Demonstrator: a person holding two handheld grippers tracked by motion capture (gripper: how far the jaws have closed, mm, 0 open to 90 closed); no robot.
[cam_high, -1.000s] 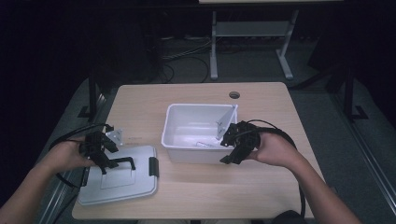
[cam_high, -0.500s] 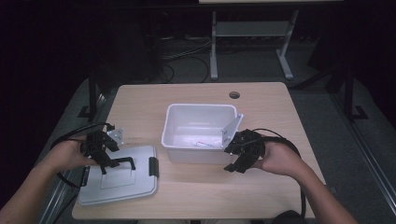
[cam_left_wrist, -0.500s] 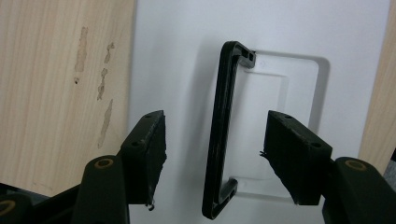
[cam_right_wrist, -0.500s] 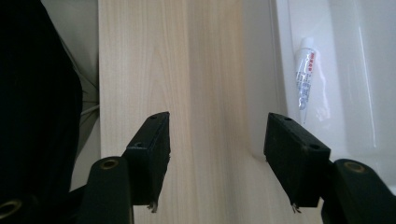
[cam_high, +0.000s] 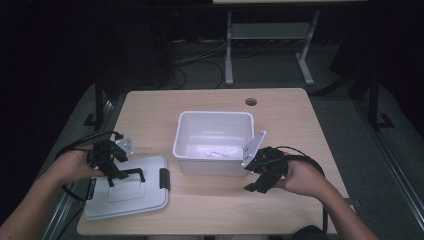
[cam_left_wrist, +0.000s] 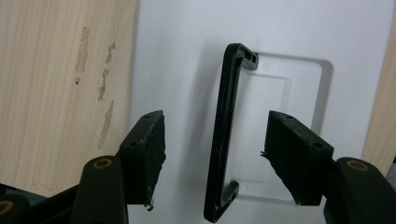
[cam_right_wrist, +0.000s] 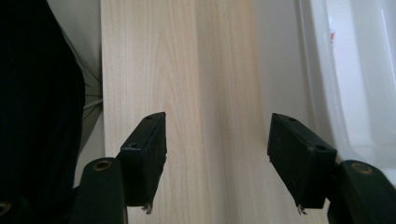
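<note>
A white plastic bin (cam_high: 212, 142) stands open in the middle of the wooden table (cam_high: 300, 120). Its white lid (cam_high: 127, 187) lies flat at the front left, with a black handle (cam_high: 131, 172) on top. My left gripper (cam_high: 112, 167) hovers over the lid. In the left gripper view it (cam_left_wrist: 217, 123) is open, and the handle (cam_left_wrist: 224, 135) runs between the jaws without touching the pads. My right gripper (cam_high: 260, 175) sits by the bin's front right corner. Its jaws (cam_right_wrist: 217, 123) have just been opening and hold nothing, with bare table between them and the bin wall (cam_right_wrist: 322, 70) at the right.
A small pale item (cam_high: 215, 154) lies on the bin's floor. The lid has a black latch (cam_high: 164, 178) on its right edge. A cable hole (cam_high: 251, 102) sits near the table's far edge. Metal stand legs and cables lie on the floor beyond.
My right gripper has come away from the bin's right rim, down and toward the front of the table, with its jaws wider. The left gripper has stayed over the lid handle.
</note>
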